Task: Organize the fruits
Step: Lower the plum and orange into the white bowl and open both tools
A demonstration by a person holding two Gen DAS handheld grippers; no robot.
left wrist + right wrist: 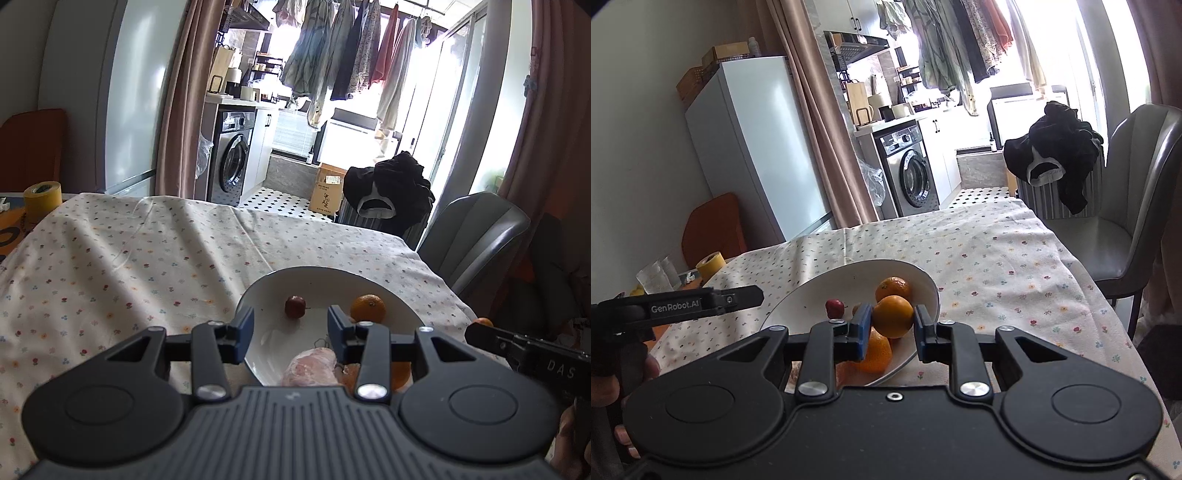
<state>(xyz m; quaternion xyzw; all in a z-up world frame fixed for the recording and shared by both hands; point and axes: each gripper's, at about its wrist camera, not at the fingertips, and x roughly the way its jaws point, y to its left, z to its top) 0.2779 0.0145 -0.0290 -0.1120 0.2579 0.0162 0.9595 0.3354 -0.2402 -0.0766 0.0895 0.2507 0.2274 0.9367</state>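
The right gripper [889, 325] had its jaws clamped across the middle of an orange [893, 316], just above the white bowl [798, 295] on the floral-clothed counter [997, 258]. The left gripper [291, 332] hovered over that bowl, jaws partly open and holding nothing, with a small red fruit [294, 305], another orange [367, 307] and a pinkish wrapped fruit [314, 365] lying below. That orange looked firm, round and light, liable to roll, so a hold across its widest part seemed safest.
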